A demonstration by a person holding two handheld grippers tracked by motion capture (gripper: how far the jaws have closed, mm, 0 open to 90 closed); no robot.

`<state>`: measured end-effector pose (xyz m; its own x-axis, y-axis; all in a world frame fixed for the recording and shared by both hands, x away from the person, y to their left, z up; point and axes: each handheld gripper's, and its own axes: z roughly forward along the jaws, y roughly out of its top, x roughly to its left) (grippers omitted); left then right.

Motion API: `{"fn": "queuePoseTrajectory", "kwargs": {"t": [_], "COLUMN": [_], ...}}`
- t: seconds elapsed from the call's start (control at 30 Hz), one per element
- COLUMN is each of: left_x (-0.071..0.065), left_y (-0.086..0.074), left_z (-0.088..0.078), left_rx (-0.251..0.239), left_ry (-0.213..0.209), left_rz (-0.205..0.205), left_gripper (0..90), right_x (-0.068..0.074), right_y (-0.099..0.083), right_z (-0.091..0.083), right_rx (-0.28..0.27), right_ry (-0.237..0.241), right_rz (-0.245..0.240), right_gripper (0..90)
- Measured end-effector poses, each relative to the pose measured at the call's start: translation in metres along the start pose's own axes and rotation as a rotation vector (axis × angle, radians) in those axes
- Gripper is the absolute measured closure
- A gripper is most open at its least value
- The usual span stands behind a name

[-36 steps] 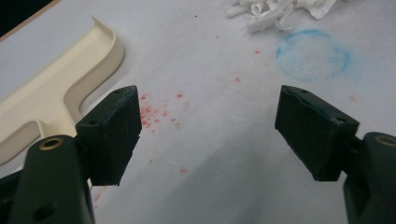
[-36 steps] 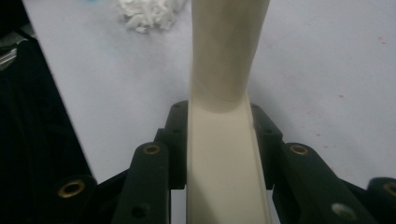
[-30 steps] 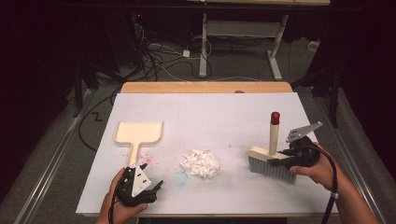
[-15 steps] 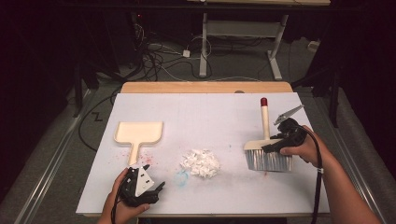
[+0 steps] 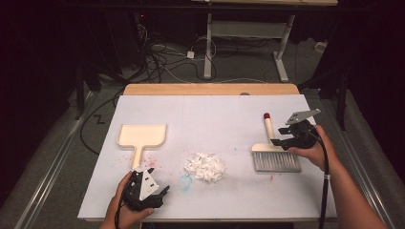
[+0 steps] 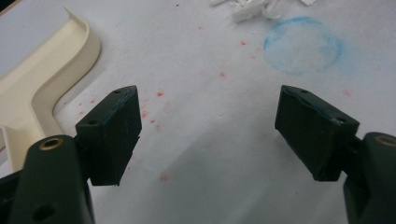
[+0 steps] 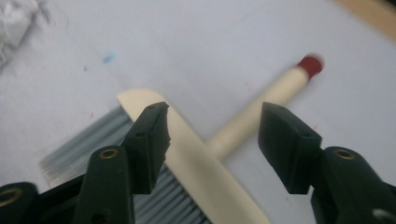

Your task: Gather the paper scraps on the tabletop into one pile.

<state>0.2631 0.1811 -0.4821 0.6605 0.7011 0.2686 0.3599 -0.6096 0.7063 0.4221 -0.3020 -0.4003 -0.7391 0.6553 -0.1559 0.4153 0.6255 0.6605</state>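
Handling: judging by its build, the brush (image 5: 276, 153) should be light and stiff in the back and handle, soft only in the bristles – not fragile, though the smooth handle may slip.
Hold: best taken on the round handle just above the back, where the fingers can close across it.
Tabletop (image 5: 215, 114): white sheet, speckled red, with a faint blue ring.
Dustpan (image 5: 142, 137): cream, flat at the left, handle toward the person.
Brush: lies flat at the right, well apart from the scraps – cream back and handle, red tip, grey bristles toward the person.
Scraps (image 5: 205, 167): small white paper heap, centre.
Right gripper (image 7: 212, 140): fingers have just been opening; they stand apart astride the handle, not pressing.
Left gripper (image 6: 210, 135): fingers wide apart, nothing between, beside the dustpan handle.
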Motion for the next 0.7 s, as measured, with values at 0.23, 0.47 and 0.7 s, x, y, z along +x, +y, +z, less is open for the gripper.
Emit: {"fn": "queuePoseTrajectory", "kwargs": {"t": [0.23, 0.47, 0.7], "left_x": [-0.001, 0.001, -0.001], "left_y": [-0.002, -0.003, -0.001], "left_z": [-0.006, -0.008, -0.007], "left_rx": [-0.017, -0.020, -0.008], "left_ry": [0.010, 0.025, 0.035], "left_rz": [-0.002, -0.013, -0.003], "left_gripper": [21.6, 21.6, 20.0], "right_x": [0.034, 0.064, 0.087], "right_y": [-0.013, -0.050, -0.073], "right_z": [-0.026, -0.044, -0.042], "right_rx": [-0.234, -0.378, -0.353], "right_ry": [-0.155, -0.264, -0.310], "right_rz": [0.025, 0.104, 0.043], "right_gripper": [33.2, 24.3, 19.9]}}
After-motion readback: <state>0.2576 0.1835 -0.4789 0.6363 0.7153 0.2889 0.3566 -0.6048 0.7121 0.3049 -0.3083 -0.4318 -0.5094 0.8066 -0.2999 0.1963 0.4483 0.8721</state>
